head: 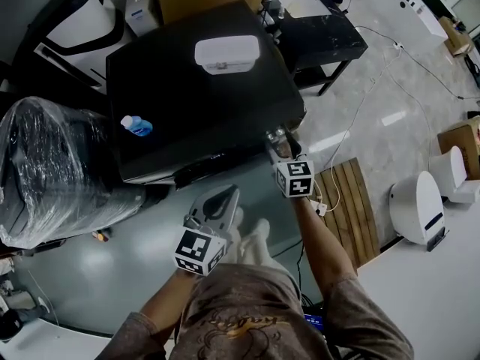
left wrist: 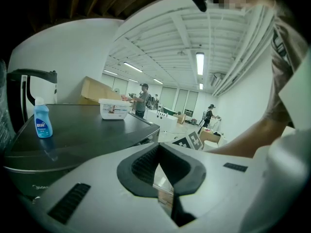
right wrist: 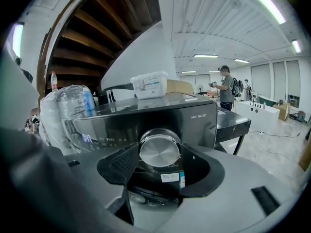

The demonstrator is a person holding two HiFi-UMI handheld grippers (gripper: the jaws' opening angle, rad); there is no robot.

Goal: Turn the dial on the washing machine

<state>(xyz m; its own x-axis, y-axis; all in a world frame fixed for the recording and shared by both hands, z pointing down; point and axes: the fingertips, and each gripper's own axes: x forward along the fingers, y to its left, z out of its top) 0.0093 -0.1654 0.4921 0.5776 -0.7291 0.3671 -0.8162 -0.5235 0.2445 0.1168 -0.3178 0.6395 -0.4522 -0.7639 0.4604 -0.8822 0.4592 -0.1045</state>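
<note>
Grey floor (head: 90, 276) under black washing machine (head: 195, 118)

Washing machine (head: 202, 88), right tool (head: 280, 145) at front (left tool (head: 223, 197) apart)

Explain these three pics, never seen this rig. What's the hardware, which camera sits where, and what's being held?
There is no robot arm here. A person holds a two-jaw gripper in each hand. The head view comes from a camera on the person's head, looking steeply down. It shows the black washing machine from above, with a small blue bottle and a white lidded box on its top. The other two pictures come from a camera riding on each gripper, looking along that gripper's jaws. The right gripper is at the machine's front panel, and its jaws appear closed around the silver dial. The left gripper hangs back from the machine, jaws together with nothing between them. The black-and-white marker cubes are parts of the grippers.
</note>
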